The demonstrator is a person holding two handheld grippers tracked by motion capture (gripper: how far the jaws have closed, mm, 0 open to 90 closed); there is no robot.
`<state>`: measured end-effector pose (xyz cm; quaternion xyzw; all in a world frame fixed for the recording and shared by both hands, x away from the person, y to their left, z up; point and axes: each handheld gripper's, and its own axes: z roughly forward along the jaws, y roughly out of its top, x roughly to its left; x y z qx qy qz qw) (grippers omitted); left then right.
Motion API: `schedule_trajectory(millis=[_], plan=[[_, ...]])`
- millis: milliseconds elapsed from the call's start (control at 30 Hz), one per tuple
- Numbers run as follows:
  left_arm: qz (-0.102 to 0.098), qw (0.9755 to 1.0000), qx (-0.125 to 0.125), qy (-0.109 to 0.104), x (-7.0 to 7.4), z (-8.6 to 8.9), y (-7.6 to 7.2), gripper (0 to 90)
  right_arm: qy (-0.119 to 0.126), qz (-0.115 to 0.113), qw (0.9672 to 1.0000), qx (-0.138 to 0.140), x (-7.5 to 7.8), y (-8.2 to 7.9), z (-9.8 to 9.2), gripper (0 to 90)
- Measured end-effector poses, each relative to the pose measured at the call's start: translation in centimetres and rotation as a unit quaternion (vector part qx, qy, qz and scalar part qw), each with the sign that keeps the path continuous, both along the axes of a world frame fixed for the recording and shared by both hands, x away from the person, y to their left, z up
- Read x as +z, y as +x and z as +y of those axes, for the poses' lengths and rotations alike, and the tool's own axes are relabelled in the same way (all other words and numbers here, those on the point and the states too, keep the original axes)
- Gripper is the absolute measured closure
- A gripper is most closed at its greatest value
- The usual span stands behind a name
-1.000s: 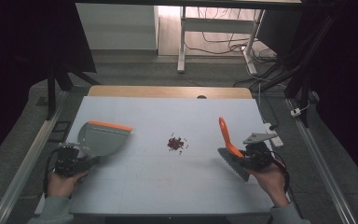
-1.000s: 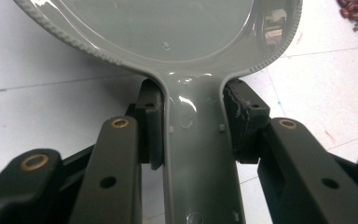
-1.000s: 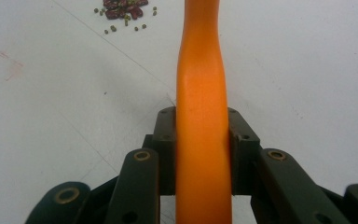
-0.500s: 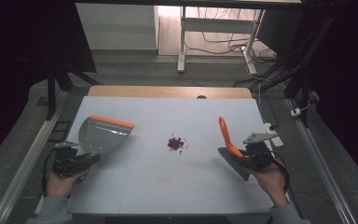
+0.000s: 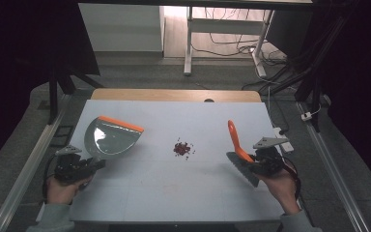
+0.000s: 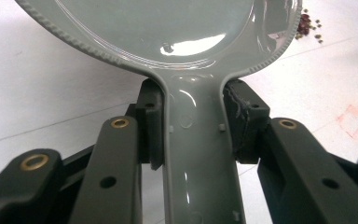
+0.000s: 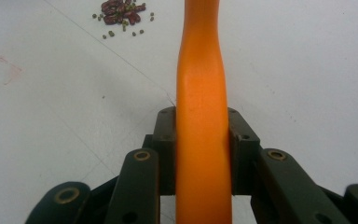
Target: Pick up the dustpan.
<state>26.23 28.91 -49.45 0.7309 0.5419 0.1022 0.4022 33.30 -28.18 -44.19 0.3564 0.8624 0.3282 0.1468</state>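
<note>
A grey dustpan (image 5: 110, 139) with an orange front lip is held by its handle (image 6: 196, 154) in my left gripper (image 5: 95, 164), which is shut on it at the table's left. In the left gripper view, my left gripper (image 6: 193, 123) has both pads against the handle sides. On the right, my right gripper (image 5: 252, 162) is shut on a brush with an orange handle (image 5: 234, 139) and dark bristles (image 5: 244, 170). My right gripper (image 7: 201, 144) clamps that handle (image 7: 200, 93). A small pile of dark red and green beans (image 5: 183, 149) lies between the two tools.
The white tabletop (image 5: 149, 198) has a wooden strip along its far edge and metal rails on both sides. Faint red marks (image 7: 2, 70) show on the surface. Cables and desk legs stand on the floor beyond the table.
The dustpan's orange lip has lifted and tipped up a little from where it lay a second ago. The brush and right hand have not moved.
</note>
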Motion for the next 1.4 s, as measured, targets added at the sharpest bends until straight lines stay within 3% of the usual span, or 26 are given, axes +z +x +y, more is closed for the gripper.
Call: schedule_trajectory(millis=[367,533,733,1033,1400], plan=[[-0.009,0.9990,-0.043,0.007,0.3,-0.9,-0.1,61.5,0.000,-0.001,1.0000,0.002,0.0,0.0,0.0,70.6],[-0.002,0.9977,-0.065,0.018,0.2,-1.7,0.0,61.5,0.000,0.000,1.0000,0.003,-0.1,0.0,0.1,70.6],[0.000,0.9942,-0.103,0.029,0.2,-3.1,0.1,61.5,0.000,0.000,1.0000,0.003,-0.1,0.0,0.1,70.6],[0.004,0.9893,-0.140,0.042,0.3,-4.6,0.0,61.5,0.000,0.001,1.0000,0.003,-0.1,0.0,0.2,70.6],[0.020,0.9804,-0.184,0.066,0.1,-5.8,0.0,61.4,-0.001,0.003,1.0000,0.005,-0.2,0.0,0.3,70.6]])
